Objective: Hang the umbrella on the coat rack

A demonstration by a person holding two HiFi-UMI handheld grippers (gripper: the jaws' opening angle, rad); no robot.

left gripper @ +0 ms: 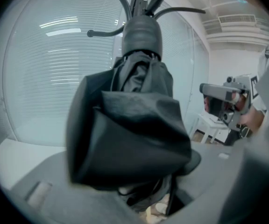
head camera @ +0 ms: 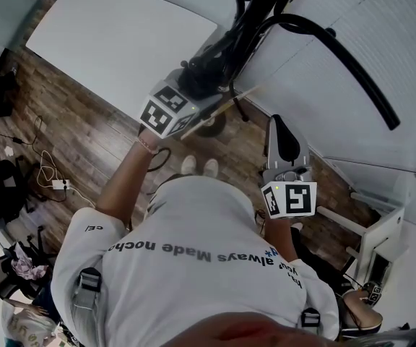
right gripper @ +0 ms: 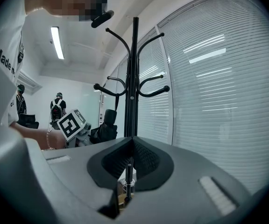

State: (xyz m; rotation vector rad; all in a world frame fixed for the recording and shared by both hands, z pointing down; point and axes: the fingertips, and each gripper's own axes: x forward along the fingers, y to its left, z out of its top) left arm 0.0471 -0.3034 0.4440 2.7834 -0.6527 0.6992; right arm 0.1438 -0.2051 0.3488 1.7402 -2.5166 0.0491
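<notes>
A folded black umbrella (head camera: 206, 67) sits in my left gripper (head camera: 202, 87), right up against the black coat rack (head camera: 352, 71). In the left gripper view its crumpled fabric (left gripper: 130, 129) fills the space between the jaws. Its dark handle (left gripper: 142, 35) points up at the rack's curved hooks (left gripper: 104, 32). My left gripper (left gripper: 144, 190) is shut on the umbrella. My right gripper (head camera: 283, 130) hangs lower and to the right, away from the umbrella. In its own view my right gripper (right gripper: 131, 158) has its pads together on nothing and faces the rack's pole (right gripper: 135, 78).
Slatted blinds (head camera: 388, 27) cover the window behind the rack. A white table (head camera: 114, 35) stands to the left. Cables and a power strip (head camera: 53, 179) lie on the wood floor. A small white stand (head camera: 378, 241) is at the right. People (right gripper: 57, 108) stand far off.
</notes>
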